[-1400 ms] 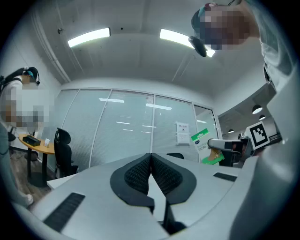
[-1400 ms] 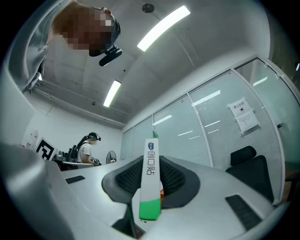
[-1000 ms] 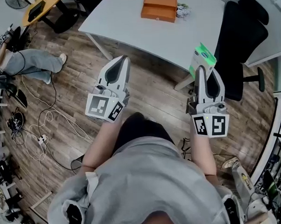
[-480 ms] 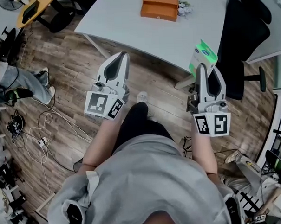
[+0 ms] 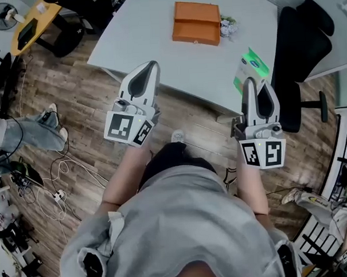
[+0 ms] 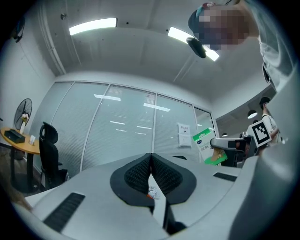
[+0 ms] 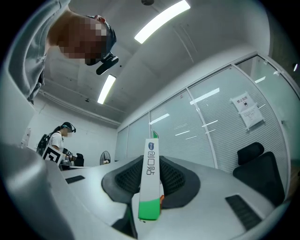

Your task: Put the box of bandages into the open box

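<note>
The green and white box of bandages (image 5: 249,70) stands up out of my right gripper (image 5: 256,90), which is shut on it; in the right gripper view the box (image 7: 150,183) is pinched edge-on between the black pads. The orange open box (image 5: 196,22) lies on the white table (image 5: 158,44), far ahead of both grippers. My left gripper (image 5: 144,80) is shut with nothing in it, held at the table's near edge; its pads (image 6: 151,176) meet. From the left gripper view the bandage box (image 6: 205,145) shows at the right.
A small flower-like object (image 5: 228,27) sits right of the orange box. A black office chair (image 5: 299,49) stands right of the table. Cables (image 5: 54,169) lie on the wooden floor at left, where another person's legs (image 5: 24,127) show.
The view has shifted forward toward the table: the orange box now sits lower in the frame. Both grippers hold the same pose. The person at left has moved.
</note>
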`<state>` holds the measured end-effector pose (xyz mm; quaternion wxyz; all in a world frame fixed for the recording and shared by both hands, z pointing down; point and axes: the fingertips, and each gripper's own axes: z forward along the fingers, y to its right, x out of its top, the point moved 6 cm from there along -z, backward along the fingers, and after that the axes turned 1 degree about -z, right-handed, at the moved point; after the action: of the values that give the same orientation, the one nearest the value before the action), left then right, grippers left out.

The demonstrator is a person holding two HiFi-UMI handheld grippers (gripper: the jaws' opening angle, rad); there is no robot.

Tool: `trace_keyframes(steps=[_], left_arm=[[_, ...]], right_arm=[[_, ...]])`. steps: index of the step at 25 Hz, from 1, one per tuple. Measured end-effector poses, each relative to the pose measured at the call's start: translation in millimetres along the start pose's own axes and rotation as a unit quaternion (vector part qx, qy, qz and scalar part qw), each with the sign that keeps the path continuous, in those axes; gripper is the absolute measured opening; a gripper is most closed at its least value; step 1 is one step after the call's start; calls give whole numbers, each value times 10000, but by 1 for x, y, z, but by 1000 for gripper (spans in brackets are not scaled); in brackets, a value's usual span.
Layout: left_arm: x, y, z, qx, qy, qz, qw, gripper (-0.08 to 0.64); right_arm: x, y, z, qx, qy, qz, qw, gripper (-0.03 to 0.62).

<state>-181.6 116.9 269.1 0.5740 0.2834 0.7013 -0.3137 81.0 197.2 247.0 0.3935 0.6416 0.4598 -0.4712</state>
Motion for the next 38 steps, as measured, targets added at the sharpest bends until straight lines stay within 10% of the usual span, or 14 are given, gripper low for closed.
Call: trace_keyframes(steps=[16, 38], left_arm=[[-31, -62, 86, -192, -248, -189, 9993, 20], [-54, -109, 293, 370, -196, 32, 9991, 20]], right_arm=[[-35, 46, 82, -348, -181, 64, 9992, 114], [-86, 196, 269, 484, -285, 346, 9978, 114]])
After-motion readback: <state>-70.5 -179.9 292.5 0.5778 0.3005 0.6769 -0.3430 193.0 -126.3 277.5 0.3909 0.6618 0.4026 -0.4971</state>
